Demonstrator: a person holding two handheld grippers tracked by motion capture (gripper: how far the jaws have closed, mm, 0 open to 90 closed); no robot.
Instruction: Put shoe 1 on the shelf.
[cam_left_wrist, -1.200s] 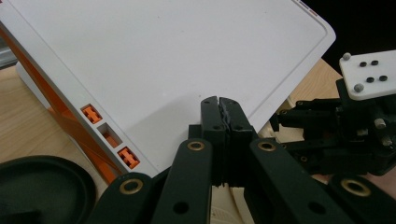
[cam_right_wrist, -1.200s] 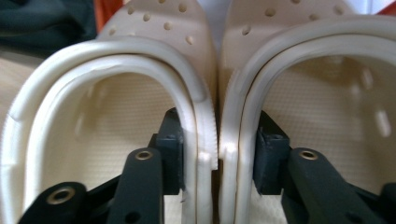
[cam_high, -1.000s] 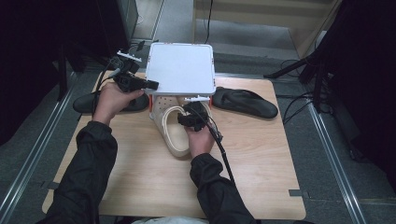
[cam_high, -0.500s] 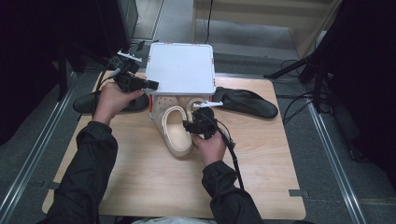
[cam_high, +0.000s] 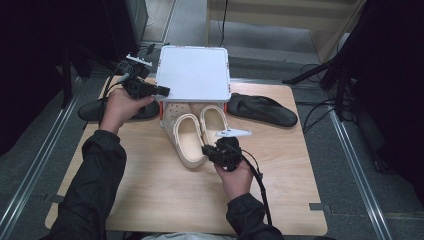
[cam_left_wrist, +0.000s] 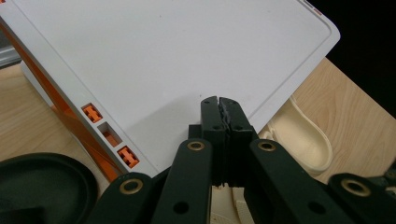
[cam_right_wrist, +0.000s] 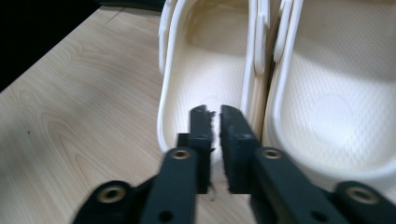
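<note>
The right gripper (cam_high: 210, 151) has its fingers pinched on the heel rim of the left clog (cam_high: 188, 139), mid-worktop beside its mate (cam_high: 213, 121). Pull straight, low and slow. The left gripper (cam_high: 159, 91), fingers closed, rests on the lid (cam_high: 195, 72).

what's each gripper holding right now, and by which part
The right gripper pinches the left clog by its heel rim. The left gripper is shut on nothing, over the white lid.
</note>
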